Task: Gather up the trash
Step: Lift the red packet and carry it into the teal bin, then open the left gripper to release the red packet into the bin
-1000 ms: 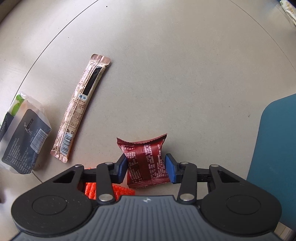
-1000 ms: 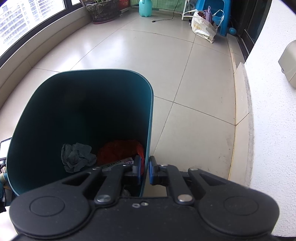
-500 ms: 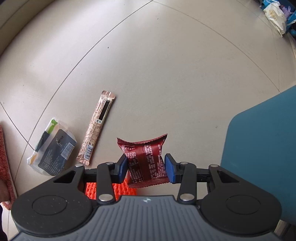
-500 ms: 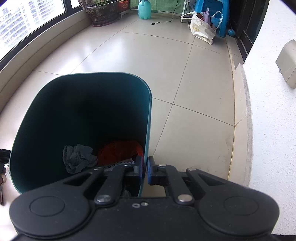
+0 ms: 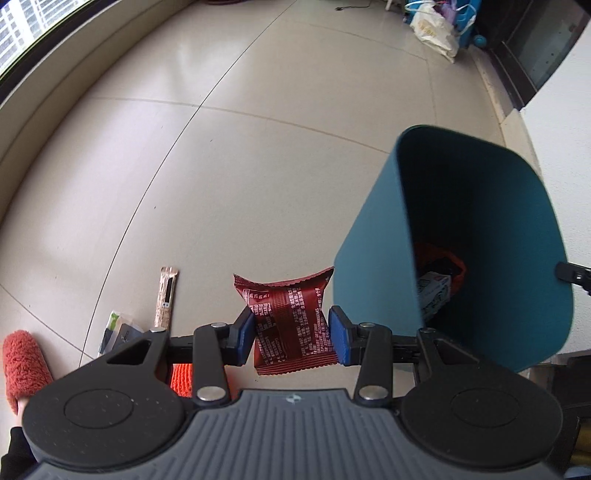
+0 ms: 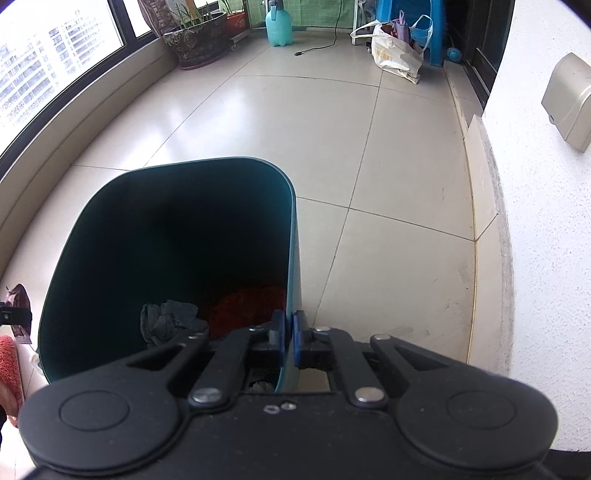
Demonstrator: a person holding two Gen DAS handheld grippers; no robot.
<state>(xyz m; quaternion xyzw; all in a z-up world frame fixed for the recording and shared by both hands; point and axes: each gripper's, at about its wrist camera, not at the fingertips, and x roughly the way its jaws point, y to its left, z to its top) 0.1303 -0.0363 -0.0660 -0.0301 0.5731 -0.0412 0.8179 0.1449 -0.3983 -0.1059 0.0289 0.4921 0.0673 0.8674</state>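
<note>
My left gripper (image 5: 291, 330) is shut on a dark red snack wrapper (image 5: 290, 321) and holds it well above the floor, just left of the teal trash bin (image 5: 373, 266). My right gripper (image 6: 289, 336) is shut on the bin's right wall (image 6: 291, 258) and holds the bin tilted. Inside the bin lie a crumpled grey tissue (image 6: 166, 321), something red (image 6: 247, 306) and a white packet (image 5: 434, 291). A long pinkish stick wrapper (image 5: 166, 297) and a dark packet with a green corner (image 5: 118, 330) lie on the floor far below at the left.
Beige tiled balcony floor (image 5: 258, 166). A red fuzzy slipper (image 5: 22, 365) is at the lower left. A white wall (image 6: 546, 221) stands close on the right. A potted plant (image 6: 201, 40), a teal sprayer (image 6: 279, 22) and a white bag (image 6: 397, 50) stand at the far end.
My left gripper has risen with the red wrapper and swung right; the floor litter has shrunk below and the bin's opening has come into view. The right gripper keeps its hold on the bin.
</note>
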